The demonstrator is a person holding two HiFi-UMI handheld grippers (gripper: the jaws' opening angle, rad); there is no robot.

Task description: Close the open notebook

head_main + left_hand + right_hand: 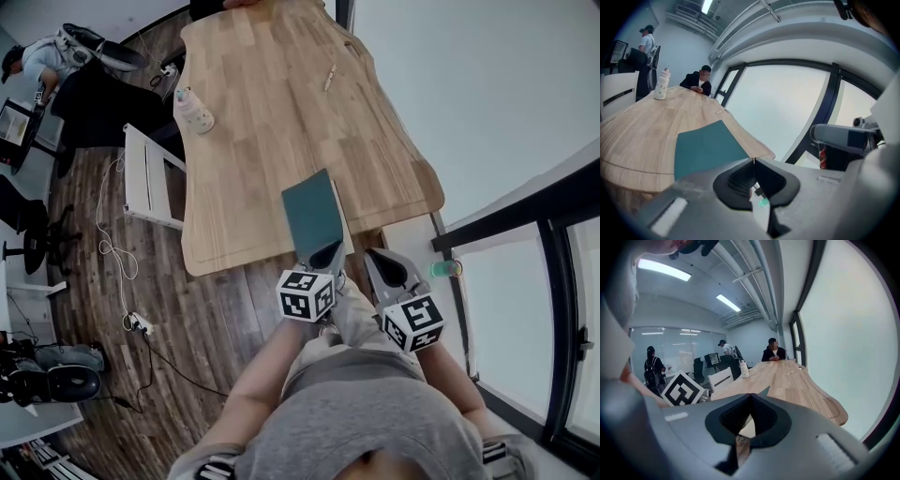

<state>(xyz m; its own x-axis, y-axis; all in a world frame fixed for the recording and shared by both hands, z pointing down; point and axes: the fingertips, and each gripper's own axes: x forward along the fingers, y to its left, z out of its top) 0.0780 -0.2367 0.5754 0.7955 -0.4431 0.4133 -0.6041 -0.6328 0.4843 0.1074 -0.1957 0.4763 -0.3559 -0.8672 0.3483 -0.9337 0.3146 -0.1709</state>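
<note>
A teal-covered notebook (312,214) lies flat and closed at the near edge of the wooden table (272,112). In the left gripper view the notebook (705,147) sits just ahead of the jaws, and in the right gripper view only a corner of the notebook (763,391) shows. My left gripper (328,249) hovers at the notebook's near end, its jaws shut with nothing between them (753,161). My right gripper (382,261) hangs just off the table's near edge, to the right of the notebook. Its jaws meet at the tips and hold nothing (750,395).
A pale bottle (194,110) stands at the table's left side and a small pen-like thing (329,77) lies further up. A white chair (150,178) is left of the table. A green cup (448,269) sits on the window ledge at right. People sit beyond.
</note>
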